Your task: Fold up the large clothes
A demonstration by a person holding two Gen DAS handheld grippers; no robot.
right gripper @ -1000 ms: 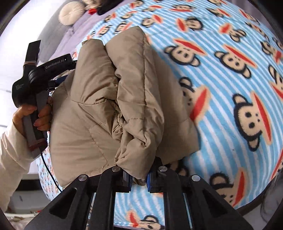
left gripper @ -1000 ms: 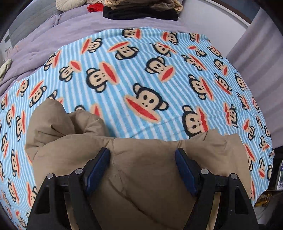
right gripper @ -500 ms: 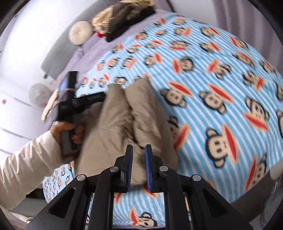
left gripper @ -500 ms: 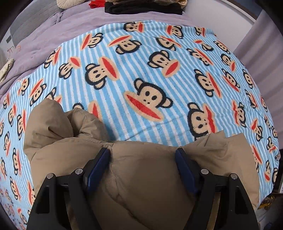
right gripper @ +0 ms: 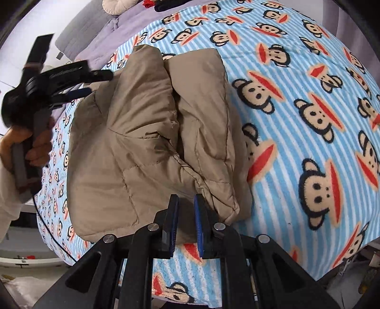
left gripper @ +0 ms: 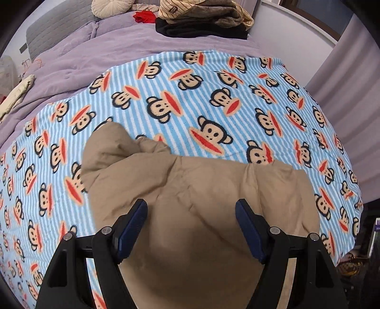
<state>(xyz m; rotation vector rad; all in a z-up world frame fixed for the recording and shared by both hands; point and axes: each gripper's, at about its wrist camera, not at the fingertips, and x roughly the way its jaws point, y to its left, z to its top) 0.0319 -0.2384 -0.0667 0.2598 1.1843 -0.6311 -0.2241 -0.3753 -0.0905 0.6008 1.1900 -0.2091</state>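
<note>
A: Start closest in. What is the right gripper [right gripper: 185, 204] doing?

B: Its jaws stand narrow, with only a slim gap between the blue pads. Nothing is pinched there. The near hem of the tan padded jacket [right gripper: 152, 142] shows through the gap, lying below the tips, not gripped.

A: And the left gripper [left gripper: 191, 211]?

B: Spread wide, both fingers well apart and empty. It hangs over the jacket [left gripper: 201, 214], whose tan cloth fills the space between and beneath the fingers without meeting the pads.

A: Where does the jacket lie?

B: Folded into a thick bundle on the striped monkey blanket [right gripper: 296, 118], directly ahead of the right gripper's tips and running away from them. A seam down the middle parts two puffy halves. From the left gripper, one lump of the jacket sticks out ahead and to the left.

A: Anything beside it?

B: From the right wrist camera, off to the left of the bundle, a hand [right gripper: 28, 142] in a pale sleeve holds the handle of the other gripper, its fingers reaching over the jacket's far left edge.

A: Further off?

B: Beyond the blanket lies a lilac bedspread [left gripper: 95, 52], then a stack of folded clothes [left gripper: 204, 21] and a round cream cushion [left gripper: 111, 7] at the far end.
</note>
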